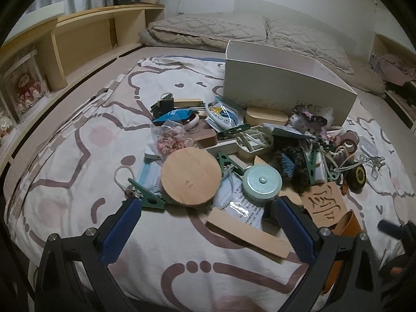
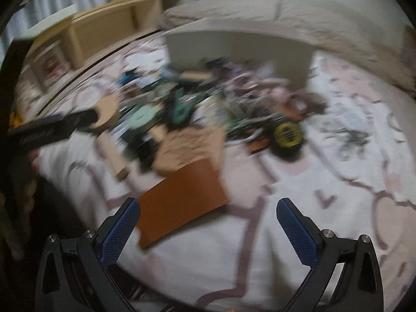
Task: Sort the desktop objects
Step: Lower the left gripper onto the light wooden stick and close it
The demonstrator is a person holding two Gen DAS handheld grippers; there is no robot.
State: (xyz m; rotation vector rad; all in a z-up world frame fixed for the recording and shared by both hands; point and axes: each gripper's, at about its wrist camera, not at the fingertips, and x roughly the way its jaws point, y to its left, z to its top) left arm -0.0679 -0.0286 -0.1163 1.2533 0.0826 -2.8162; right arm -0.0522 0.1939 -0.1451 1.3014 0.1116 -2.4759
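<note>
Hovering jaws: both grippers hang above a bed with a patterned blanket [image 1: 78,171], holding nothing.
Left gripper [image 1: 208,208]: jaws spread wide, blue pads bare; the left fingertip sits just beside a green clip [image 1: 148,195], the right one near a carved wooden tile [image 1: 325,202].
Between the left jaws: a round wooden disc [image 1: 191,176], a pale green tape measure [image 1: 262,183] and a flat wooden stick [image 1: 247,231] lie ahead on the blanket.
Right gripper [image 2: 208,209]: jaws spread wide, empty; the view is blurred, with an orange-brown sheet [image 2: 182,197] close by the left finger.
Clutter pile: heaped mid-bed, touching the front of an open white box [image 1: 286,88].
</note>
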